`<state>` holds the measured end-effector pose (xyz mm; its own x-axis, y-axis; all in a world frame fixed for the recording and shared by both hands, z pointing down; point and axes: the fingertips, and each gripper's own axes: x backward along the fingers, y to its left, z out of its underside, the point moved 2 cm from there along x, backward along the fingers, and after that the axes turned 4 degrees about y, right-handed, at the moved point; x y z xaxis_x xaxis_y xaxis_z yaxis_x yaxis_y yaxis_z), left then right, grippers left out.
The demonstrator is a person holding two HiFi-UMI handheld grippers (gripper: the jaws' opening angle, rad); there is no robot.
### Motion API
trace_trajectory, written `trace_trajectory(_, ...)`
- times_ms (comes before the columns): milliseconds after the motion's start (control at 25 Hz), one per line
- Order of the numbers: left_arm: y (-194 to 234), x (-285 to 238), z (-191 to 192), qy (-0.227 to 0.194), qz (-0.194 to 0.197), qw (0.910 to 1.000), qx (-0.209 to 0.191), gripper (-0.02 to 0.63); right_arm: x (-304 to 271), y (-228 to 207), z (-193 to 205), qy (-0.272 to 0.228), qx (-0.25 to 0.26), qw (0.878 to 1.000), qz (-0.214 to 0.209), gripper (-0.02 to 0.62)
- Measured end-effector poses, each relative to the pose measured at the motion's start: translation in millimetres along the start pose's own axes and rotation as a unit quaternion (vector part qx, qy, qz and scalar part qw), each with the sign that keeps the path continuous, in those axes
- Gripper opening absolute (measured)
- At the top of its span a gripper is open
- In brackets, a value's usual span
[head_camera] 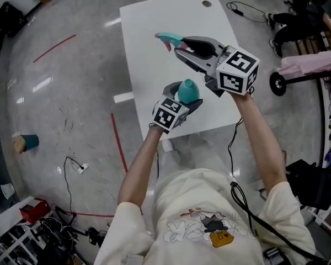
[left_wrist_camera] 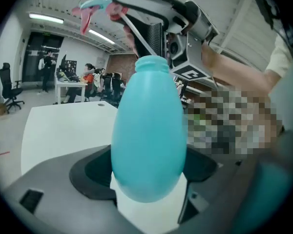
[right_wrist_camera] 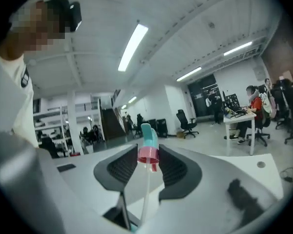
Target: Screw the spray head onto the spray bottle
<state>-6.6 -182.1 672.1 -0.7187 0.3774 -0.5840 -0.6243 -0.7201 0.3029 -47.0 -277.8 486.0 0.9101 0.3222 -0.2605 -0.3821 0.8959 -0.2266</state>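
Above the white table's (head_camera: pixel 154 21) near edge, the left gripper (head_camera: pixel 179 99), jaws wide, clamps a teal spray bottle (head_camera: pixel 188 90) by its belly, neck up. Just beyond, the right gripper (right_wrist_camera: pixel 148 160) pinches the spray head (right_wrist_camera: pixel 148 145) by its pink collar. Both look like light, slippery plastic, best gripped at the collar.

Bright, even light; fisheye-bent edges.

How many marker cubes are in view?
2. One cube is on the left gripper, holding the bottle; the other is on the right gripper, holding the spray head. None seem hidden.
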Motion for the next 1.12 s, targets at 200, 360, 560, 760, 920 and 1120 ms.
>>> trace_trajectory(200,-33.0,26.5,-58.9,0.014,0.053,0.9985,-0.009,0.41,39.4,8.4,-79.1,-0.127,-0.05,0.989,-0.051,0.138)
trace_trajectory(360,-68.3,37.5,-80.6,0.031,0.048,0.9971,-0.05,0.41,79.4,24.2,-112.1,-0.166,-0.045,0.983,-0.062,0.138)
trace_trajectory(560,-74.4,39.0,-91.3,0.03,0.047,0.9964,-0.064,0.41,81.8,27.9,-118.2,-0.185,-0.045,0.979,-0.075,0.138)
trace_trajectory(760,-76.1,44.5,-103.5,0.023,0.051,0.9972,-0.049,0.41,85.6,35.1,-111.8,-0.177,-0.042,0.979,-0.091,0.138)
trace_trajectory(920,-75.7,47.2,-116.6,0.014,0.047,0.998,-0.041,0.41,94.3,40.5,-103.8,-0.162,-0.025,0.982,-0.097,0.138)
trace_trajectory(1120,-70.2,52.8,-138.9,-0.003,0.035,0.9991,-0.022,0.41,101.1,41.4,-94.2,-0.147,-0.013,0.984,-0.098,0.138)
